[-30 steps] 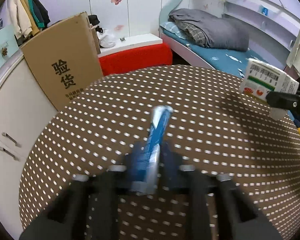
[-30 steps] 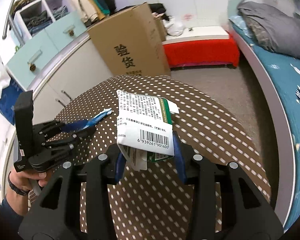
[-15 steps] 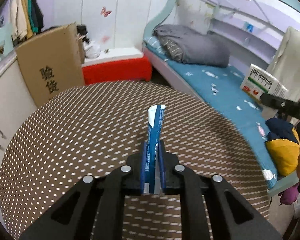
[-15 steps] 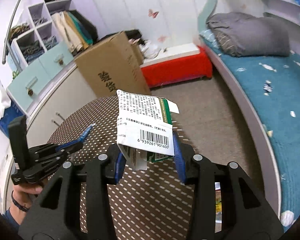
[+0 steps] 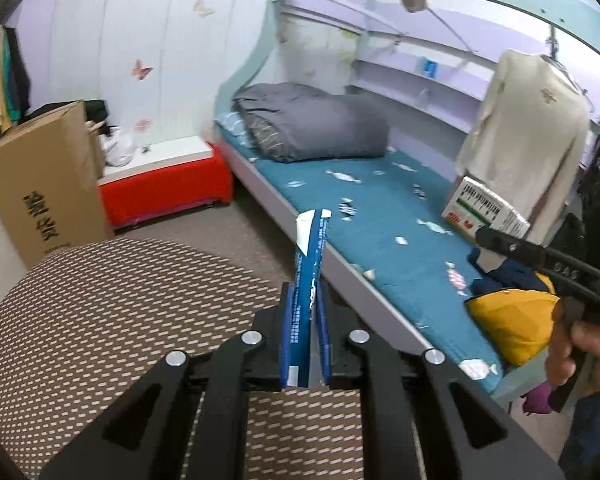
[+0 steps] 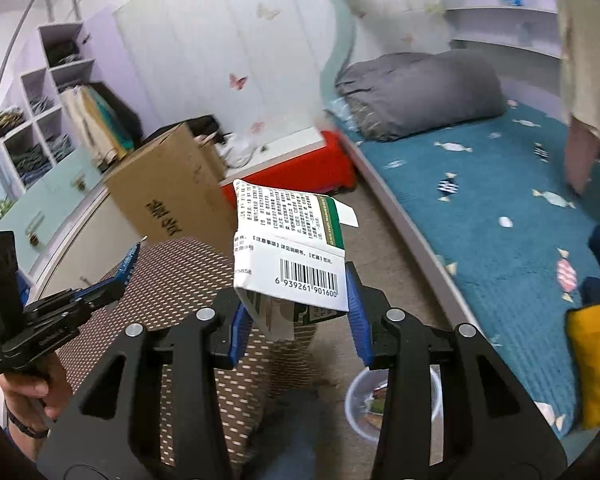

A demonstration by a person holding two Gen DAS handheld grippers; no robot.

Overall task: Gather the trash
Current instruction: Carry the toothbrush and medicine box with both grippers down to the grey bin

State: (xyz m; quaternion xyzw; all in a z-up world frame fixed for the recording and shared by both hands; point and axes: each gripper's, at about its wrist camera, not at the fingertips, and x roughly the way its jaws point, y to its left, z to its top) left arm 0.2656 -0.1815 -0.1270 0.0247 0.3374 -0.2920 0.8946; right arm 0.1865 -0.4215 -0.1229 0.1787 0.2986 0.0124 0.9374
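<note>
Two pieces are pinched: the left gripper (image 5: pixel 306 344) squeezes a blue wrapper (image 5: pixel 310 264), the right gripper (image 6: pixel 296 320) a crumpled carton (image 6: pixel 288 252). Released early, either could miss the bin (image 6: pixel 360 404) below.

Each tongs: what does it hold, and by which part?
Left tongs: blue wrapper, by its lower end. Right tongs: white carton, across its bottom.
</note>
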